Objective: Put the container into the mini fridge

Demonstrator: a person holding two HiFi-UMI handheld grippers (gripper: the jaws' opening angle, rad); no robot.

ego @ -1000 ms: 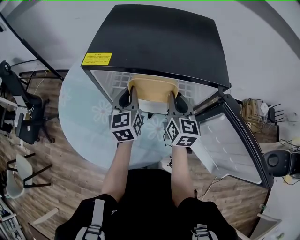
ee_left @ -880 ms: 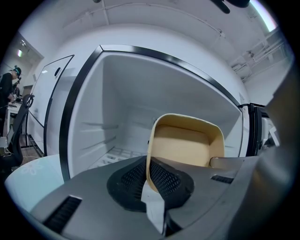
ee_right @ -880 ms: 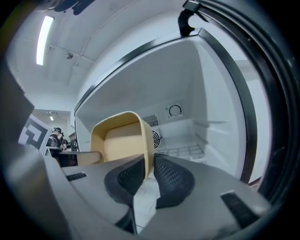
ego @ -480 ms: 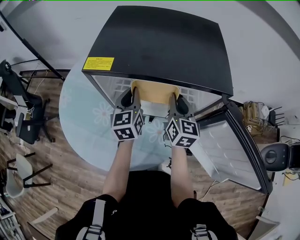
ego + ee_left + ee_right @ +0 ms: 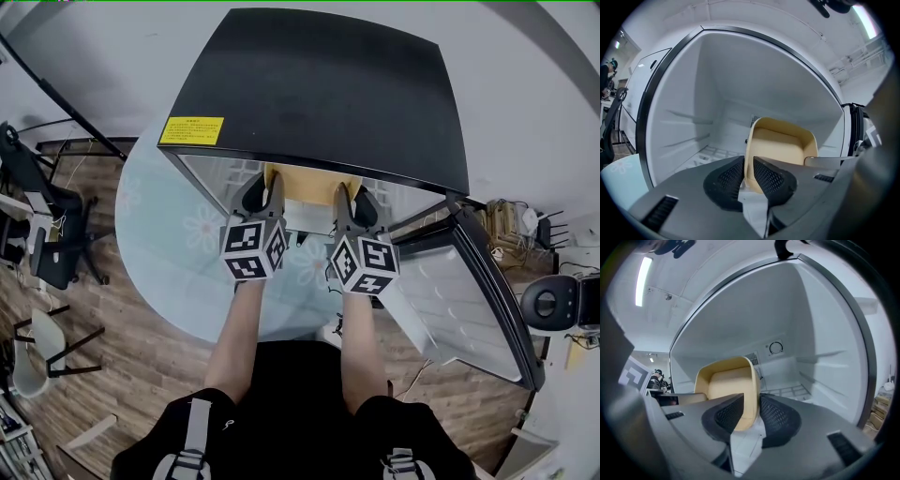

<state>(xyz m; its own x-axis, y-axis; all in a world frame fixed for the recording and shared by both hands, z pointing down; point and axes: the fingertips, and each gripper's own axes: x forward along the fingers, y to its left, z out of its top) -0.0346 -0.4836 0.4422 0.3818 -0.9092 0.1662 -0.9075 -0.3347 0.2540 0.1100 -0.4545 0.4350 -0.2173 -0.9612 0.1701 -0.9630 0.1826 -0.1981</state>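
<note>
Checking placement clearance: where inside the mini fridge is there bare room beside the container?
Free: the grid shelf between the container and the mini fridge's left wall, and the strip toward its right wall. Crowded: the middle, filled by the container.

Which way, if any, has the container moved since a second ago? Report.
No: the container keeps its place against the flower print left of it.
</note>
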